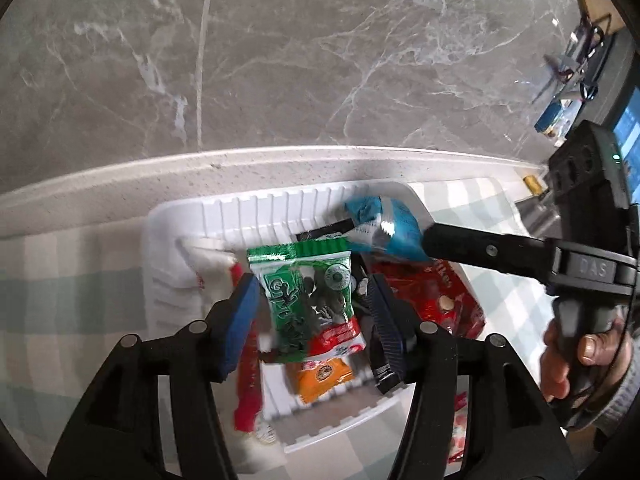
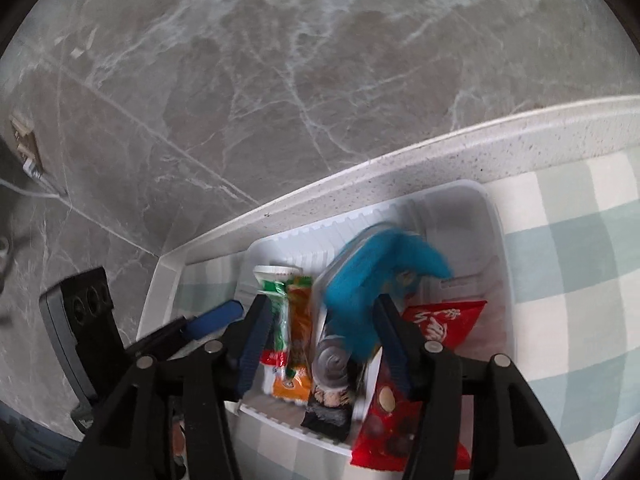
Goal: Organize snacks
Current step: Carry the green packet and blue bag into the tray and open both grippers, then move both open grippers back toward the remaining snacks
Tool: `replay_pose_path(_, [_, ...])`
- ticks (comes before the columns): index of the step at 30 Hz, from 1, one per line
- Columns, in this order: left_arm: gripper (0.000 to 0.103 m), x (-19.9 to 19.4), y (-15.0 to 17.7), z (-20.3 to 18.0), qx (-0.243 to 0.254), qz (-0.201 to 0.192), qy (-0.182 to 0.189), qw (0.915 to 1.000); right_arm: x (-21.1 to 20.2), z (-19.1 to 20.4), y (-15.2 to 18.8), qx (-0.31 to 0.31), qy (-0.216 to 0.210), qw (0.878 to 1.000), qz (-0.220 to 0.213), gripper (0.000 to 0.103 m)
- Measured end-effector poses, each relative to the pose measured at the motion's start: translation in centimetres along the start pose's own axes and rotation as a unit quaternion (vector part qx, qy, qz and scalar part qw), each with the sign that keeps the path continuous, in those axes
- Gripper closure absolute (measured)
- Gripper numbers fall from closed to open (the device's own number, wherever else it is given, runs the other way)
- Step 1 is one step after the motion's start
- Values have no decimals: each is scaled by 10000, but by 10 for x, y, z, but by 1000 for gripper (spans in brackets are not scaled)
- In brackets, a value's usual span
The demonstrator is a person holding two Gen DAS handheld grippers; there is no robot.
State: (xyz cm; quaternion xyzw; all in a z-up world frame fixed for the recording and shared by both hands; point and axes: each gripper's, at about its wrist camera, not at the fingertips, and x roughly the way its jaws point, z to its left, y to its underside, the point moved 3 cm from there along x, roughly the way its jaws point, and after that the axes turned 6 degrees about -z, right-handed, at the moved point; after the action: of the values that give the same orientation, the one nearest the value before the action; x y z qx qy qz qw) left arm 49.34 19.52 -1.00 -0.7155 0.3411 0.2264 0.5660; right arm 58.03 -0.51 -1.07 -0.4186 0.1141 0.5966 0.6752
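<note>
- Snacks fill a white ribbed bin (image 1: 176, 240) standing on a checked cloth (image 1: 60, 264) over the desk, close against the pale speckled ledge (image 1: 280, 168) below the grey marble wall (image 1: 280, 60).
- Left gripper (image 1: 312, 312) hovers over the bin with its blue-padded fingers (image 1: 242, 320) spread wide, nothing between them (the packets seen in the gap lie lower down in the bin).
- Below that gap lies a green and white packet (image 1: 296, 288), and an orange packet (image 1: 320, 380) sits at 6 o'clock from it, near the bin's near wall.
- A red and white stick packet (image 1: 248, 364) lies along the bin at 8 o'clock from the green one.
- Right gripper (image 2: 320, 340) reaches in from 3 o'clock in the left wrist view; a blurred blue packet (image 1: 392, 228) sits at its tip, over the bin's far end.
- In the right wrist view that blue packet (image 2: 372, 292) stands between the fingers, which are set fairly wide; whether they actually pinch it I cannot tell, as the packet is smeared by motion.
- A red packet (image 1: 436, 300) lies at 5 o'clock from the blue one, on the bin's right side.
- A hand (image 1: 568, 356) grips the right gripper's handle at the frame's 4 o'clock edge.
</note>
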Motion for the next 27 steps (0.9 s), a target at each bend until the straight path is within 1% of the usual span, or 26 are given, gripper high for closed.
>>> replay_pose_path(2, [49,-7,-1,-4,124,-65,-94,9999,-8,5,4,-161,22,9999,-51,46])
replay_pose_path(4, [46,-13,-1,-11,255,-129,-173,9994,-19,11,9,-325,57,9994,-114,45])
replay_pose_path(9, [46,-33,4,-31,587,-228,-287,9976,-44,26,25,-656,115,9976,-209,42])
replay_pose_path(14, [46,-52,19,-58,943,-223,-322,9948,-67,34,46,-883,187,9956,-249,41])
replay_pose_path(22, [46,-72,46,-96,1409,-159,-262,9896,-102,30,82,-1007,412,9937,-278,40])
replay_pose_path(27, [45,-81,63,-120,1627,-106,-137,9865,-120,20,103,-965,587,9931,-313,39])
